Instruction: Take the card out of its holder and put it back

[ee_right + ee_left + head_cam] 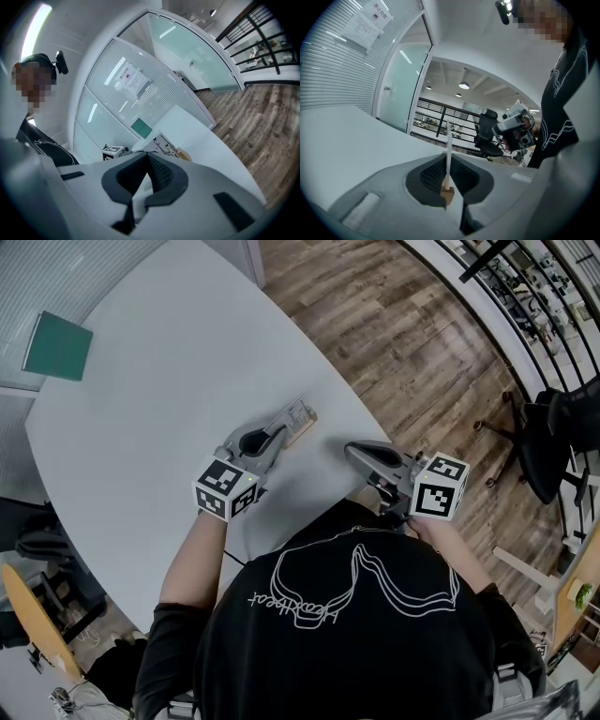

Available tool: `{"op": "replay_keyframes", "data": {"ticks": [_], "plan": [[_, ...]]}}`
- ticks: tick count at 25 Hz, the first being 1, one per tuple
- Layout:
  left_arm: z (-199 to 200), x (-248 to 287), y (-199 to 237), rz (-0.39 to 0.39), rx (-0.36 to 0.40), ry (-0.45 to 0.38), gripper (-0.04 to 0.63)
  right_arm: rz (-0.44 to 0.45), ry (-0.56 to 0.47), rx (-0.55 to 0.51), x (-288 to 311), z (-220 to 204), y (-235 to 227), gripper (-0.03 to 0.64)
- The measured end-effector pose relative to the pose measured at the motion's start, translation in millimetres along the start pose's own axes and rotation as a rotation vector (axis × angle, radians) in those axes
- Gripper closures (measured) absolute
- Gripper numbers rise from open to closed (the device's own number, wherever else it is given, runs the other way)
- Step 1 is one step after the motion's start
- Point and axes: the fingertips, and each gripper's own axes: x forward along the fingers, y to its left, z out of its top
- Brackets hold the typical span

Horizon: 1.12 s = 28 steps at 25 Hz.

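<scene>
Currently I'm pinching the upright card (pixel 448 145) in my left gripper (pixel 448 177), its length running straight ahead along the wooden holder (pixel 446 195) below, my closed, empty right gripper (pixel 143 183) hanging farther off.

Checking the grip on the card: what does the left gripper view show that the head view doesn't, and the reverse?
Left gripper view only: the left claw shut on the card, seen edge-on above the wooden holder. Head view only: the green panel beyond the table. Both: the right claw, held clear of the card.
</scene>
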Motion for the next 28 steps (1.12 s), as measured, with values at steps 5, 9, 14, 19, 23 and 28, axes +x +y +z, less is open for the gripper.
{"op": "replay_keyframes", "data": {"ticks": [5,9,14,19,23,28], "plan": [[3,-1,0,-0.011,-0.009,-0.018,0.567,-0.004,0.001,-0.004,1,-1,3,0.607],[4,-3,-1,-0.011,-0.026,-0.029,0.470,-0.006,-0.004,-0.019,-2,-1,9,0.607],[12,-21,-5,0.021,-0.033,-0.067,0.456,-0.009,-0.020,-0.040,-8,-5,26,0.607],[26,-53,-10,0.096,-0.032,-0.144,0.456,0.001,-0.048,-0.073,-15,-10,48,0.607],[38,-81,-23,0.135,-0.046,-0.181,0.456,0.020,-0.068,-0.110,-20,-14,69,0.607],[47,-126,-61,0.128,-0.052,-0.209,0.457,0.043,-0.100,-0.163,-29,-26,100,0.607]]}}
